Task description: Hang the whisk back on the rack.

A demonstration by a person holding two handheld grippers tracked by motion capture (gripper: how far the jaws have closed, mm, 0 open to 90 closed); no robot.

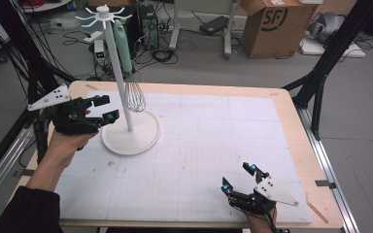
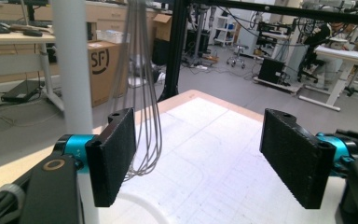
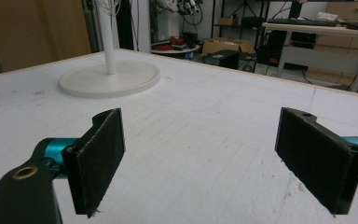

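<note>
Left claw (image 1: 105, 108): held in the person's left hand (image 1: 68, 145) at the left side of the worktop (image 1: 291, 121), jaws spread wide with nothing between them. It sits just beside the stand (image 1: 118, 68), pointing toward the pole. In the left gripper view the claw (image 2: 205, 154) shows both black pads apart, the white pole rising close behind the left pad and the wire loops of the whisk (image 2: 142, 93) hanging just past that pad, not touching it as far as can be told.

Right claw (image 1: 238, 177): near the worktop's front edge, right of centre, well apart from the stand. Jaws wide and empty. In the right gripper view the claw (image 3: 200, 158) hovers low over the white mat (image 3: 205, 107), with the stand's round base (image 3: 109, 79) farther off at upper left.

Whisk (image 1: 128, 73): hangs upright from one of the hooks at the top of the stand, pale green handle uppermost, wire head down beside the pole and clear of the base.

Stand: white pole upright on a round base, resting on the mat at the worktop's left rear.

Beyond the worktop: a cardboard box (image 1: 272, 26) on the floor.
</note>
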